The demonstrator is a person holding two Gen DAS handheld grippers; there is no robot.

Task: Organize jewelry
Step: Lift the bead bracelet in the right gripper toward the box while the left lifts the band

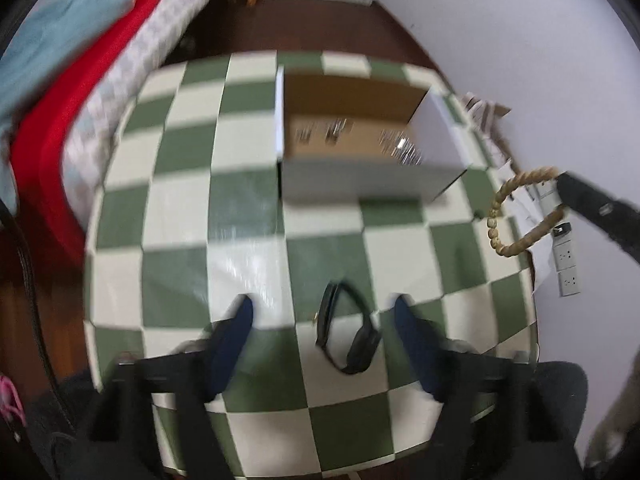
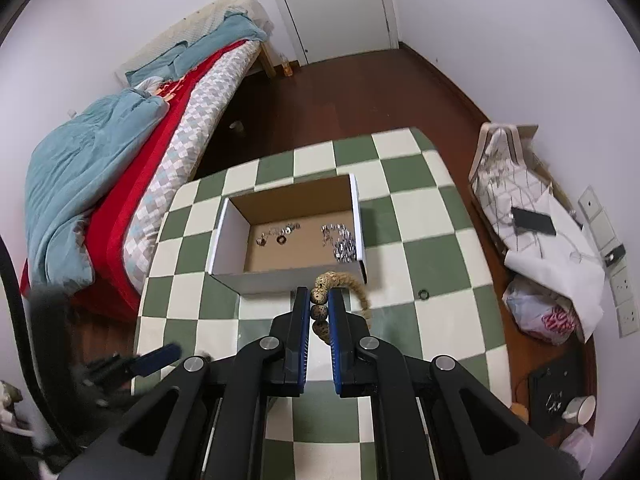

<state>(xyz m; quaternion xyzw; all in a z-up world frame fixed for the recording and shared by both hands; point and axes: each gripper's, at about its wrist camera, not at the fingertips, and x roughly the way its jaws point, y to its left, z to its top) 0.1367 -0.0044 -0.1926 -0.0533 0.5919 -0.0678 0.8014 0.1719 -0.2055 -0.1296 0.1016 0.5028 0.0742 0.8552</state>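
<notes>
An open cardboard box (image 2: pixel 288 280) with white outer walls stands on the green-and-white checkered table (image 2: pixel 432 216); it also shows in the left wrist view (image 1: pixel 360 184). Small metal jewelry pieces (image 2: pixel 340 240) lie on its floor. My right gripper (image 2: pixel 319 294) is shut on a tan beaded bracelet (image 2: pixel 320 296), held above the table just in front of the box; the bracelet also shows in the left wrist view (image 1: pixel 504 204). My left gripper (image 1: pixel 322 312) is open, low over the table, with a dark band (image 1: pixel 352 340) lying between its fingers.
A small dark ring (image 2: pixel 423 294) lies on the table right of the box. A bed with red and blue bedding (image 2: pixel 120 168) stands left of the table. A cluttered chair with a phone (image 2: pixel 532 220) and wall sockets (image 2: pixel 624 280) are at the right.
</notes>
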